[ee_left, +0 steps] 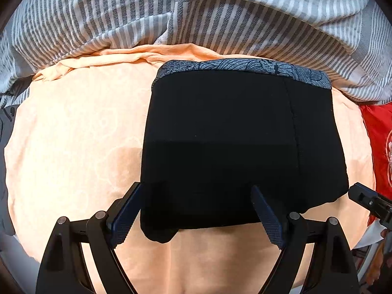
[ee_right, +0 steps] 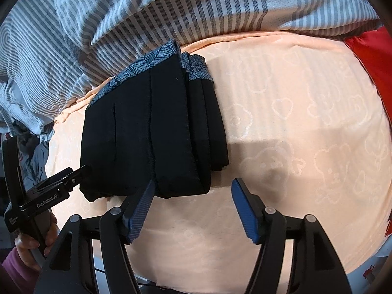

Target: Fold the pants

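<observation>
Black pants [ee_left: 235, 142] with a blue patterned waistband [ee_left: 245, 67] lie folded in a compact stack on the peach sheet [ee_left: 73, 147]. My left gripper [ee_left: 197, 191] is open, its fingers wide apart over the stack's near edge, holding nothing. In the right wrist view the folded pants [ee_right: 147, 134] sit left of centre with several layers showing on their right side. My right gripper [ee_right: 192, 187] is open and empty, just in front of the stack's near right corner. The left gripper's tip [ee_right: 82, 171] touches the stack's left edge there.
A grey-and-white striped blanket [ee_left: 196, 12] is bunched along the far side, against the waistband. A red cushion [ee_left: 379, 147] lies at the right edge. The peach sheet [ee_right: 294, 122] stretches to the right of the pants. A hand in a purple sleeve [ee_right: 14, 264] holds the left tool.
</observation>
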{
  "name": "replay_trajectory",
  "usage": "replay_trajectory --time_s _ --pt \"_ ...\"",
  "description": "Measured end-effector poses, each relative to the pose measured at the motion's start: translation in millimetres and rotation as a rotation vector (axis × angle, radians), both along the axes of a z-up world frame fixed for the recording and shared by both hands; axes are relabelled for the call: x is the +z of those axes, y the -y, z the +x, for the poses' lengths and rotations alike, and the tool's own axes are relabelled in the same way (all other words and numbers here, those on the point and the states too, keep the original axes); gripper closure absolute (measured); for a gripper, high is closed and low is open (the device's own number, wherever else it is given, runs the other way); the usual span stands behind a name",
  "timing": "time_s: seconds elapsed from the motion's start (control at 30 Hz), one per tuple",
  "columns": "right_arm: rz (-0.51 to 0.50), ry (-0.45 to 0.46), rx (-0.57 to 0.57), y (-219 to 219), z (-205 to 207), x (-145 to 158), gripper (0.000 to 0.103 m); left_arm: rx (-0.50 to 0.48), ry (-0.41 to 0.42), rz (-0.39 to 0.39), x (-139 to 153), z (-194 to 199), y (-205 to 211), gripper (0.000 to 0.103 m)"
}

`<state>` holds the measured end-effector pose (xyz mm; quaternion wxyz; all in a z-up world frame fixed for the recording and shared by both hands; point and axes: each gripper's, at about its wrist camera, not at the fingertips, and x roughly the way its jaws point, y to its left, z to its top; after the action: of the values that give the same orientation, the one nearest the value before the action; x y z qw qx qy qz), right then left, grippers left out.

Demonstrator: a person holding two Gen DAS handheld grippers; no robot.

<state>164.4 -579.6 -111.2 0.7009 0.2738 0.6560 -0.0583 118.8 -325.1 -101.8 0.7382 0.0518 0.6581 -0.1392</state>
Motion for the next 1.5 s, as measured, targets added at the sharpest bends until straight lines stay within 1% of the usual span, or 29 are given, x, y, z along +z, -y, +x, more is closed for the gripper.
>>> replay_trajectory --time_s 0.37,0.43,0.53,0.63,0.73,0.83,1.0,1.1,1.2,1.27,1.37,1.47,1.5 --pt "0.011 -0.025 -0.022 5 -7 -7 0.031 0.021 -0.013 0.002 -4 2 -6 0.014" --pt "0.009 -0.021 -0.023 6 -7 -7 0.028 0.037 -0.028 -0.005 -6 5 -9 0.014" --pt "0.01 -0.013 -0.024 6 -6 -7 0.026 0.059 -0.041 -0.019 -9 8 -13 0.014" --pt "0.011 -0.014 -0.026 9 -7 -8 0.024 0.071 -0.022 -0.019 -7 14 -20 0.014" --pt "0.017 -0.008 -0.038 15 -8 -9 0.023 0.114 -0.004 -0.028 -3 27 -35 0.014" --pt "0.035 0.001 -0.061 27 -6 -12 0.021 0.149 -0.034 -0.058 -8 41 -48 0.014" --pt "0.118 -0.002 -0.12 49 1 -24 0.021 0.17 -0.087 -0.078 -24 53 -58 0.014" --pt "0.154 0.002 -0.138 56 7 -33 0.021 0.156 -0.088 -0.087 -28 53 -54 0.014" --pt "0.211 0.014 -0.13 59 17 -43 0.021 0.135 -0.084 -0.104 -32 58 -46 0.014" --pt "0.253 0.017 -0.113 59 23 -51 0.02 0.119 -0.092 -0.127 -35 64 -44 0.014" --pt "0.289 0.026 -0.07 59 31 -61 0.017 0.076 -0.143 -0.173 -48 74 -40 0.014" --pt "0.346 0.036 -0.033 61 39 -72 0.017 0.018 -0.152 -0.188 -54 77 -35 0.014" --pt "0.356 0.039 -0.022 61 41 -75 0.016 0.003 -0.155 -0.207 -56 78 -34 0.014"
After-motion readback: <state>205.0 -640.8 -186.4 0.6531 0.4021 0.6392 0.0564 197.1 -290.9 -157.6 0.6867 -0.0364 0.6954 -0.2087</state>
